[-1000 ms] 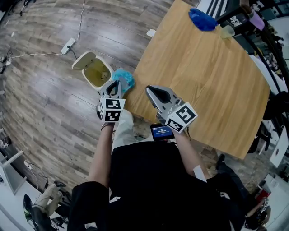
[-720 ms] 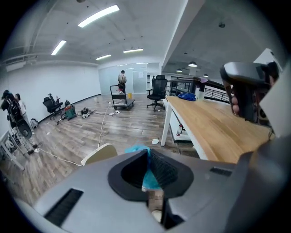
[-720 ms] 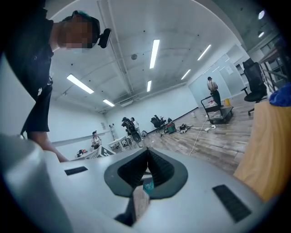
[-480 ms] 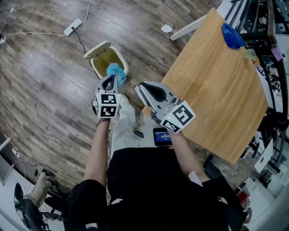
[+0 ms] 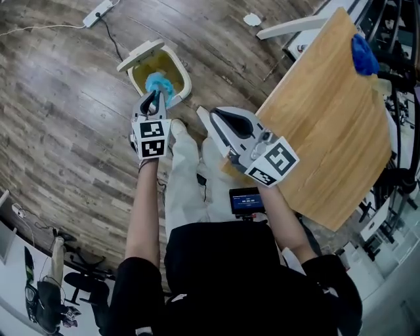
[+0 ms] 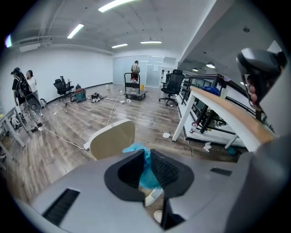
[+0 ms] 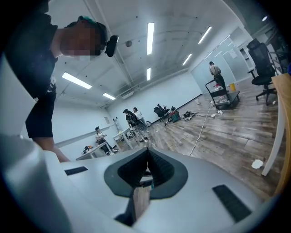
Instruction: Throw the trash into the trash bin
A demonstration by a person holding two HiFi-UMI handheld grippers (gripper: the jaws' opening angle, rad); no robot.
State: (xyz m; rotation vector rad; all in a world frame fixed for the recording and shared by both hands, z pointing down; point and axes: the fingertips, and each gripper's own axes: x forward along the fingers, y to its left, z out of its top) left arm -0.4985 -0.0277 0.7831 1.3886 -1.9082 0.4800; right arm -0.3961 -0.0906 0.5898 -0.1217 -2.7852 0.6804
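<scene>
An open cream trash bin point(image 5: 177, 65) stands on the wood floor with its lid point(image 5: 138, 51) tipped back. Crumpled blue trash point(image 5: 158, 84) hangs over the bin's opening, and my left gripper point(image 5: 153, 104) is shut on it. In the left gripper view the blue trash point(image 6: 136, 149) sticks out past the pinched left gripper point(image 6: 147, 157), with the bin lid point(image 6: 112, 139) just beyond. My right gripper point(image 5: 209, 118) hovers to the right of the bin near the table corner. Seen in its own view, the right gripper point(image 7: 148, 154) is shut on nothing.
The wooden table point(image 5: 335, 125) fills the right side, with another blue wad point(image 5: 364, 54) at its far end. A power strip point(image 5: 100, 8) and cable lie on the floor behind the bin, a white scrap point(image 5: 252, 19) nearby. People and office chairs point(image 6: 61, 86) stand far off.
Both grippers moved away from the table toward the bin. The left one carried the blue trash from beside the bin to over its opening. Neither grip changed.
</scene>
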